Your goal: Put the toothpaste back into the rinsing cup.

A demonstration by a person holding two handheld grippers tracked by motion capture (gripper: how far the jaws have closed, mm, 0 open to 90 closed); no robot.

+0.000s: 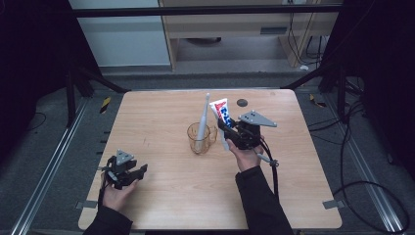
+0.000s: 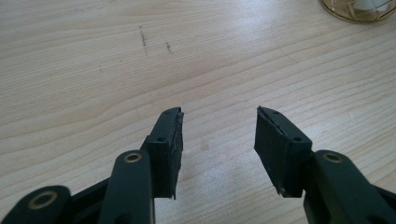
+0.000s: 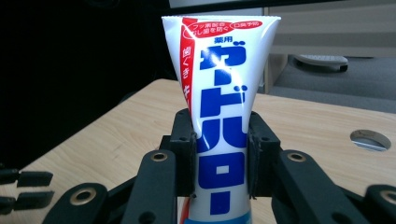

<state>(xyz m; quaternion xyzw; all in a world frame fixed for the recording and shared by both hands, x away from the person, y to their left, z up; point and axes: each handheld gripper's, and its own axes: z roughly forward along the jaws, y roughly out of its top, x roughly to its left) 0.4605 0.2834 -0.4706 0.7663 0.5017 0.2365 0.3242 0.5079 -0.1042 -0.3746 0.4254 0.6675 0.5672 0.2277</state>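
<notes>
One toothpaste tube (image 3: pixel 219 116) clamped mid-body in my right tongs (image 3: pixel 219 161); light, soft, glossy, likely slips, so I squeeze gently. Left tongs (image 2: pixel 218 140) wide, empty over counter (image 2: pixel 93 70).

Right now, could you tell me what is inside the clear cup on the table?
The clear cup holds a white toothbrush, leaning with its head above the rim. The cup's tinted wall blurs its bottom, so anything else there is unclear. The toothpaste tube stays outside, clamped in the right gripper.
</notes>
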